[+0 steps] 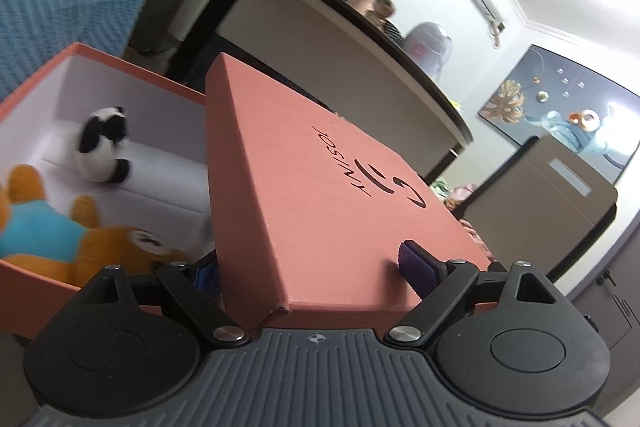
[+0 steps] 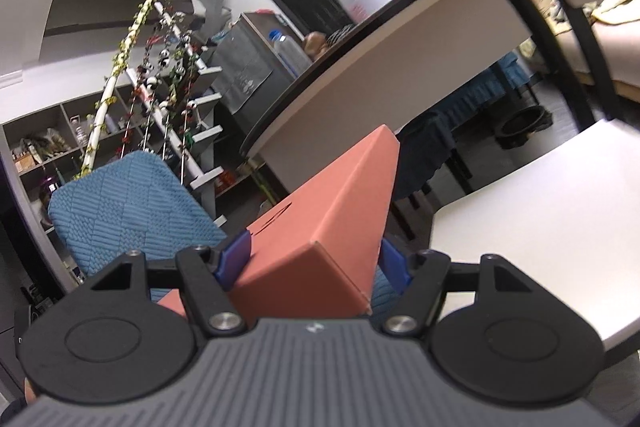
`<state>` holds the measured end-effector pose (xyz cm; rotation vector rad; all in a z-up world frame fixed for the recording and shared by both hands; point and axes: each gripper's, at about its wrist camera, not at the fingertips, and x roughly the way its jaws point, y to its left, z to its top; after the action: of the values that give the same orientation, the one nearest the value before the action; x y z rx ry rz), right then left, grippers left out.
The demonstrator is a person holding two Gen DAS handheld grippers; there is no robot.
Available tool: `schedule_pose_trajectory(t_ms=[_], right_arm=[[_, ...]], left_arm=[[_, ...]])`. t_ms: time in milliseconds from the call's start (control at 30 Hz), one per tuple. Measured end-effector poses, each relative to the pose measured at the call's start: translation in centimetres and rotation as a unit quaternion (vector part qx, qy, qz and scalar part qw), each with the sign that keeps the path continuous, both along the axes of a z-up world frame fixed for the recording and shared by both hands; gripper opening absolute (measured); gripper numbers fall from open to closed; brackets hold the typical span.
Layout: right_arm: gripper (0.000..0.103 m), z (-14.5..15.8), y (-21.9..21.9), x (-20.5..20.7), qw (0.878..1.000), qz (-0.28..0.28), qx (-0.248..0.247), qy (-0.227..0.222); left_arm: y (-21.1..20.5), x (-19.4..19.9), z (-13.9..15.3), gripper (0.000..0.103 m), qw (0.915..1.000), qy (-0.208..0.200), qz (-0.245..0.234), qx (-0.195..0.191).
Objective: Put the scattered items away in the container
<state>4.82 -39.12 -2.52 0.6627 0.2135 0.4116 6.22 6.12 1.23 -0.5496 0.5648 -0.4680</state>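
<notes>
Beside a blue-covered chair [image 2: 132, 203], the lid [image 1: 320, 195], clamped by left gripper [image 1: 316, 273] and right gripper [image 2: 314, 263], is held tilted over the box [image 1: 48, 75] with panda toy [image 1: 102, 147] and orange toy [image 1: 80, 239] inside, either being lifted off or due to be squared onto the rim.

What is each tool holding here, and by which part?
Both hold the orange box lid. The left tool clamps one corner, pads on the top face and underneath; the right tool clamps another corner the same way.
</notes>
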Motion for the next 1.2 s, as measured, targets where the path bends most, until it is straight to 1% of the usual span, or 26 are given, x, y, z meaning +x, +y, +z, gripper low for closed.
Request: schedule_pose_trajectory(t_ms=[167, 233, 367, 433, 533, 700, 833, 933, 1000, 1100, 1200], right_arm=[[0.070, -0.1, 3.1, 2.2, 1.000, 0.024, -0.003, 0.005], [0.070, -0.3, 5.0, 3.3, 0.999, 0.034, -0.005, 0.006], [0.070, -1.3, 7.0, 4.8, 0.999, 0.047, -0.006, 0.021], [0.070, -1.7, 7.7, 5.2, 0.998, 0.054, -0.007, 0.022], [0.070, -2.4, 8.5, 5.6, 0.998, 0.063, -0.001, 0.028], [0.072, -3.3, 9.3, 6.0, 0.997, 0.069, 0.001, 0.036], [0.073, -3.8, 9.7, 6.0, 0.997, 0.070, -0.004, 0.041], [0.077, -4.2, 10.1, 6.0, 0.997, 0.070, -0.009, 0.044], [0.082, -4.4, 10.3, 6.0, 0.996, 0.070, -0.011, 0.047], [0.084, -4.8, 10.6, 6.0, 0.996, 0.070, -0.016, 0.050], [0.084, -5.1, 10.9, 6.1, 0.996, 0.070, -0.020, 0.054]], left_arm=[[3.7, 0.1, -0.6, 0.090, 0.9997, 0.011, 0.021, -0.004], [4.9, 0.4, -1.0, 0.090, 0.9993, 0.026, 0.027, -0.009], [6.6, 0.8, -2.1, 0.090, 0.9978, 0.052, 0.039, -0.014], [7.3, 0.9, -2.4, 0.090, 0.9976, 0.053, 0.042, -0.015], [7.9, 0.8, -2.5, 0.090, 0.9977, 0.047, 0.049, -0.007], [8.5, 0.6, -2.4, 0.090, 0.9960, 0.043, 0.077, 0.013], [9.4, 0.7, -2.3, 0.090, 0.9939, 0.051, 0.097, -0.002], [9.7, 0.5, -2.0, 0.091, 0.9914, 0.050, 0.120, 0.011], [9.7, 0.1, -1.5, 0.091, 0.9904, 0.033, 0.131, 0.029], [9.4, -0.4, -1.2, 0.091, 0.9889, 0.014, 0.138, 0.052], [8.9, -0.5, -1.0, 0.091, 0.9881, 0.005, 0.137, 0.070]])
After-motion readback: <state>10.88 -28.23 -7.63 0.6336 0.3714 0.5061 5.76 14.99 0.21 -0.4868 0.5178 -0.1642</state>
